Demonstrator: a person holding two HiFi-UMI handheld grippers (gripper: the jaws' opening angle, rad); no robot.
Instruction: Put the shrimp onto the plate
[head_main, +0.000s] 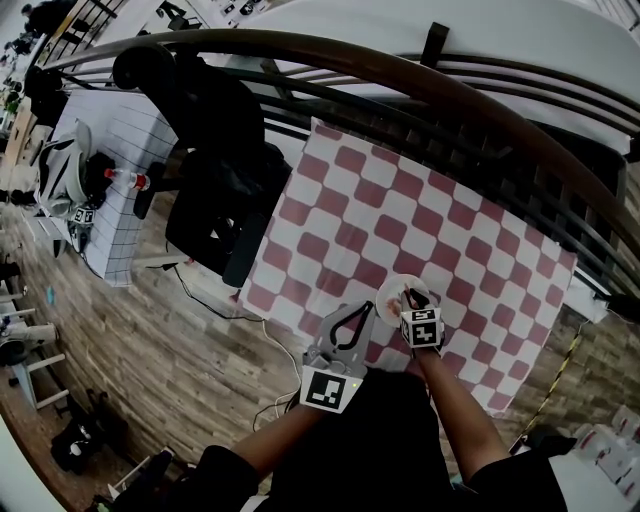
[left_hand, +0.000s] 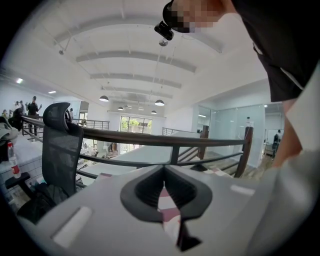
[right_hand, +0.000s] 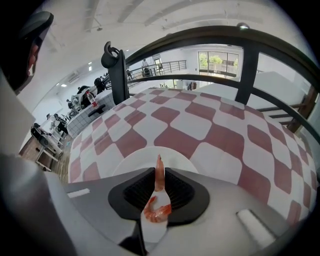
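A pink shrimp (right_hand: 158, 176) hangs tail-up between the pads of my right gripper (right_hand: 159, 169), which is shut on it. Its curled body shows behind the pads. Just beneath lies a white plate (right_hand: 132, 164) on the red-and-white checked tablecloth (right_hand: 210, 135). In the head view the right gripper (head_main: 415, 298) points steeply down over the plate (head_main: 391, 297) near the table's front edge. My left gripper (head_main: 366, 306) is held left of the plate, off the table's front edge. Its jaws (left_hand: 163, 169) meet at the tips with nothing between them, and it points nearly level past the railing.
A dark curved railing (head_main: 400, 80) runs along the far side of the table. A black office chair (head_main: 215, 150) with a bag stands at the table's left. Farther left is a white table (head_main: 125, 160) with a bottle. Cables lie on the wooden floor (head_main: 150, 330).
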